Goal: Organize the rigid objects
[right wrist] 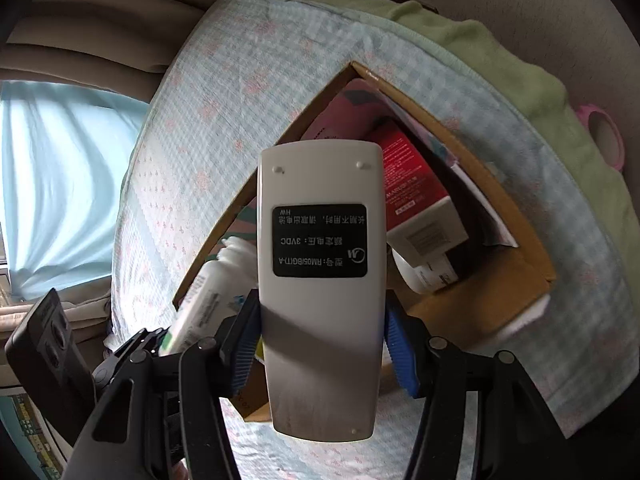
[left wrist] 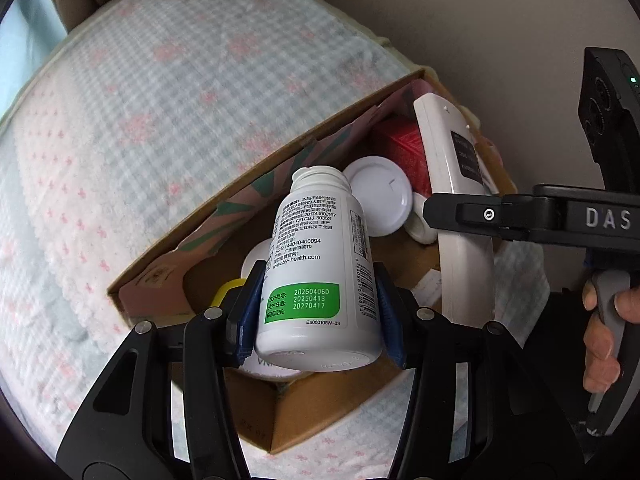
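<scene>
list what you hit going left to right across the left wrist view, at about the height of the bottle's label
bedspread → cardboard box wall → white bottle in the left gripper → white remote → right gripper handle

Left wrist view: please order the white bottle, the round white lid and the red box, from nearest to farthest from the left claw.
1. White bottle: held in the left claw.
2. Round white lid: just beyond, in the cardboard box.
3. Red box: farthest, at the far end.

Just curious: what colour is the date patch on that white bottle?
Green, on the white bottle in the left gripper; clearest in the left wrist view.
</scene>
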`<state>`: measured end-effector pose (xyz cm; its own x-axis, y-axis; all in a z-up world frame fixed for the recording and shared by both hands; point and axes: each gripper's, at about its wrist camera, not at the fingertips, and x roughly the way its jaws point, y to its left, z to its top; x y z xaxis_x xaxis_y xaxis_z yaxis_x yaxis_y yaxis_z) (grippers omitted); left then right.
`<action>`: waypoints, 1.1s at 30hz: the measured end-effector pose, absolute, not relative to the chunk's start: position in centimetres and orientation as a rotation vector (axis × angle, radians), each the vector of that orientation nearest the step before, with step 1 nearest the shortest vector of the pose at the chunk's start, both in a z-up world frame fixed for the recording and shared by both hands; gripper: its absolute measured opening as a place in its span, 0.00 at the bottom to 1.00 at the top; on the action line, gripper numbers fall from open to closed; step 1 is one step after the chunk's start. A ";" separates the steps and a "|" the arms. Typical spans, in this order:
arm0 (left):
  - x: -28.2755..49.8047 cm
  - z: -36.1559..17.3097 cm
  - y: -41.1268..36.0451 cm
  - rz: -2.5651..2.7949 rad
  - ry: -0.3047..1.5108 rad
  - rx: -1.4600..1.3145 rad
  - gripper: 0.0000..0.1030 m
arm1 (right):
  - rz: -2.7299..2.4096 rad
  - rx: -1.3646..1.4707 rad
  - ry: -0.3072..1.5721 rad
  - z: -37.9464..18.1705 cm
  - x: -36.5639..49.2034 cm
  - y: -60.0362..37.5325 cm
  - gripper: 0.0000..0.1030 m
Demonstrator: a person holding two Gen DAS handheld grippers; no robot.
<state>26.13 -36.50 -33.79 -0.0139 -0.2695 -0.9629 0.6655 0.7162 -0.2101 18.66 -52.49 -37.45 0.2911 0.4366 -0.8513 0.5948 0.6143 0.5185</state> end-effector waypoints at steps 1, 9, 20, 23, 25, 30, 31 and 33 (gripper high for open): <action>26.3 -34.2 -36.7 -0.763 1.406 0.363 0.46 | -0.129 0.992 1.330 -37.8 18.9 -52.3 0.52; 26.9 -34.5 -37.0 -0.749 1.417 0.431 0.66 | -0.177 0.942 1.318 -37.8 19.3 -50.6 0.68; 26.2 -32.6 -34.3 -0.734 1.410 0.376 1.00 | -0.296 0.740 1.317 -35.4 17.6 -51.3 1.00; 25.9 -32.2 -34.0 -0.730 1.408 0.372 1.00 | -0.297 0.747 1.328 -35.3 17.3 -51.5 1.00; 25.6 -31.8 -33.8 -0.730 1.407 0.366 1.00 | -0.301 0.731 1.332 -34.7 17.2 -51.2 1.00; 24.5 -30.1 -32.8 -0.732 1.390 0.362 1.00 | -0.298 0.706 1.331 -33.5 16.4 -50.3 1.00; 24.3 -29.7 -32.5 -0.733 1.385 0.362 1.00 | -0.300 0.704 1.329 -33.3 16.3 -50.1 1.00; 24.0 -29.0 -31.9 -0.737 1.374 0.359 1.00 | -0.305 0.702 1.324 -32.7 16.1 -49.5 1.00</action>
<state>24.00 -31.85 -28.95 0.0224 -0.2625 -0.9647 0.6587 0.7297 -0.1832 16.10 -49.46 -32.66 0.2437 0.1815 -0.9527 0.5803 0.7598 0.2932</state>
